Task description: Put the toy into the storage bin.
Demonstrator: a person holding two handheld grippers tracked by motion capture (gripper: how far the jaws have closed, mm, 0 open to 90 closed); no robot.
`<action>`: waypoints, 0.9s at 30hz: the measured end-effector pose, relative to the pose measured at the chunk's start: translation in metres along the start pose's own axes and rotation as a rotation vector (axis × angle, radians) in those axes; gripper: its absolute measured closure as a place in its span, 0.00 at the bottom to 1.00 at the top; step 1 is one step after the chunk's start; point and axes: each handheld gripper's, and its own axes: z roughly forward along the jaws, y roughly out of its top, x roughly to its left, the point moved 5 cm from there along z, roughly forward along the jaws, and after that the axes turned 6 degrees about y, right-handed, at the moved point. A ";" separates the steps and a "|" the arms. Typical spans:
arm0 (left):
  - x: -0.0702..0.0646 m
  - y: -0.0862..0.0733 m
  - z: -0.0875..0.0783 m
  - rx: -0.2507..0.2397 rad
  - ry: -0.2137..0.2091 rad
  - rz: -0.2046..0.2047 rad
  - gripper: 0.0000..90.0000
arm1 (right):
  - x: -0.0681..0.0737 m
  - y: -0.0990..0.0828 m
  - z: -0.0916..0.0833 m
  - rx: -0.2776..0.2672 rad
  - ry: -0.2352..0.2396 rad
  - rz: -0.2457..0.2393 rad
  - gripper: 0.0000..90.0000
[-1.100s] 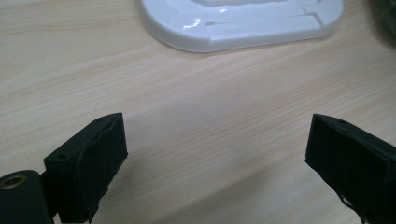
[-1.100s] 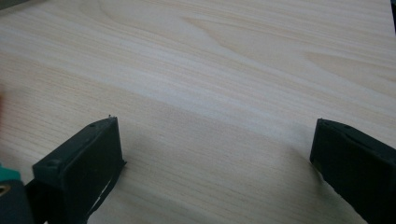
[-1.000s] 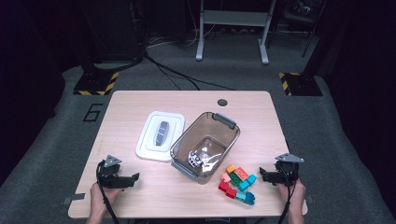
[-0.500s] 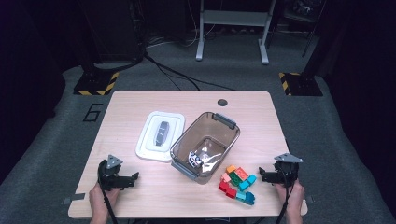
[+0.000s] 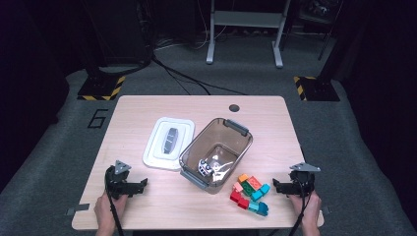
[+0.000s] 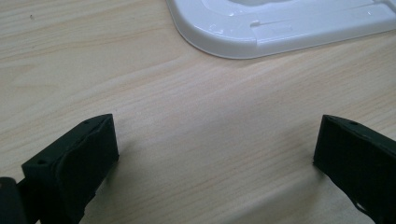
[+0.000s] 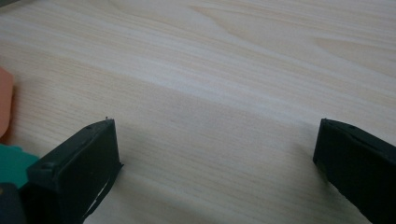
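Note:
A clear brown plastic bin [image 5: 216, 152] stands mid-table with a small black-and-white object [image 5: 205, 167] inside. Its white lid [image 5: 168, 142] lies flat to its left; the lid's rounded edge [image 6: 280, 28] crosses the top of the left gripper view. Several coloured toy bricks [image 5: 250, 192] lie in a cluster right of the bin's front corner; an orange brick [image 7: 5, 102] and a teal one [image 7: 16, 165] show at the left of the right gripper view. My left gripper [image 5: 140, 185] rests open on the table near the front left. My right gripper [image 5: 276, 187] rests open just right of the bricks.
The wooden table [image 5: 196, 108] has a round cable hole [image 5: 234, 107] near its far edge. Bare wood lies between each gripper's jaws. Dark floor with cables, hazard-striped bases and a metal stand surrounds the table.

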 end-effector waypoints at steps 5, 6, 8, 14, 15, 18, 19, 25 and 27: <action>0.000 0.001 0.002 -0.005 0.002 -0.005 0.00 | 0.004 0.000 -0.013 -0.045 0.073 0.059 0.00; 0.000 0.001 0.002 -0.001 0.002 0.003 0.00 | 0.006 0.002 -0.017 -0.056 0.088 0.061 0.00; 0.001 0.002 0.002 0.007 -0.002 0.005 0.00 | 0.012 0.006 -0.026 -0.066 0.098 0.038 0.00; 0.001 0.004 0.004 0.012 -0.009 0.008 0.00 | 0.036 0.015 -0.041 -0.037 0.136 -0.026 0.00; 0.001 0.004 0.005 -0.002 -0.002 0.003 0.00 | 0.040 0.016 -0.042 -0.036 0.141 -0.038 0.00; 0.001 0.004 0.004 0.005 -0.005 0.006 0.00 | 0.053 0.018 -0.043 -0.046 0.171 -0.080 0.11; 0.001 0.004 0.005 -0.001 -0.002 0.004 0.00 | 0.058 0.019 -0.044 -0.048 0.178 -0.099 0.16; 0.001 0.004 0.004 0.002 -0.003 0.005 0.00 | 0.081 0.019 -0.041 0.004 0.213 -0.157 0.36; 0.001 0.004 0.005 -0.002 -0.002 0.004 0.00 | 0.083 0.019 -0.039 0.010 0.217 -0.163 0.38</action>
